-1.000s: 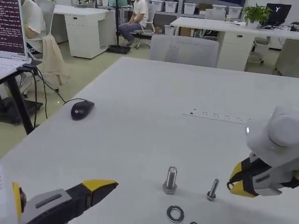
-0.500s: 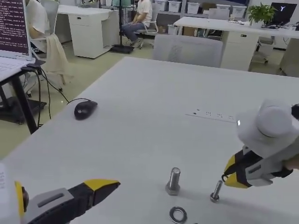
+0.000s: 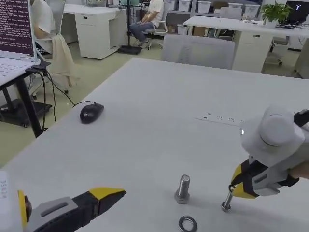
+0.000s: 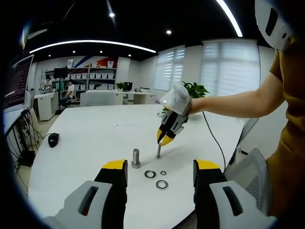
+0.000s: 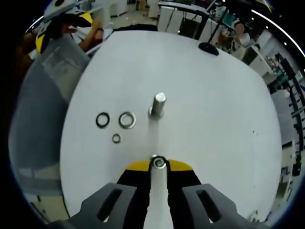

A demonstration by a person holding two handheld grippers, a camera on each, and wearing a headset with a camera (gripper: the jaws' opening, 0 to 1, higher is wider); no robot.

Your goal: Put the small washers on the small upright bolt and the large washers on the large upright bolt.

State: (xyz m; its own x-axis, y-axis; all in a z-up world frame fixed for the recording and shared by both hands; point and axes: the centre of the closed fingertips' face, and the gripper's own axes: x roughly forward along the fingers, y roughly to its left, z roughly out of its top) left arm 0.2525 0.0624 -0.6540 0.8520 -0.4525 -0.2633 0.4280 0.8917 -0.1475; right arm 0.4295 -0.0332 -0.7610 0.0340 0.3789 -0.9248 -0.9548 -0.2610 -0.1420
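Note:
The large bolt [image 3: 182, 188] and the small bolt [image 3: 226, 200] stand upright on the white table [image 3: 145, 125]. My right gripper [image 3: 235, 186] hangs right over the small bolt, tips touching its top. In the right gripper view that gripper [image 5: 158, 167] is shut on a small washer [image 5: 158, 162] at its tips, with the large bolt [image 5: 157, 106] beyond. Two large washers [image 5: 102, 119] [image 5: 127, 120] and one small washer [image 5: 116, 138] lie flat near the bolts. My left gripper [image 4: 159, 171] stands open at the near table edge, with nothing between its jaws.
A black mouse [image 3: 91, 112] with its cable lies at the far left of the table. A white socket strip [image 3: 219, 119] sits behind the bolts. An office chair [image 3: 198, 50] stands at the far edge; a person [image 3: 147, 19] sits at desks beyond.
My right gripper has moved left and down from beside the small bolt to its top. The left gripper has hardly moved; the head camera has shifted a little.

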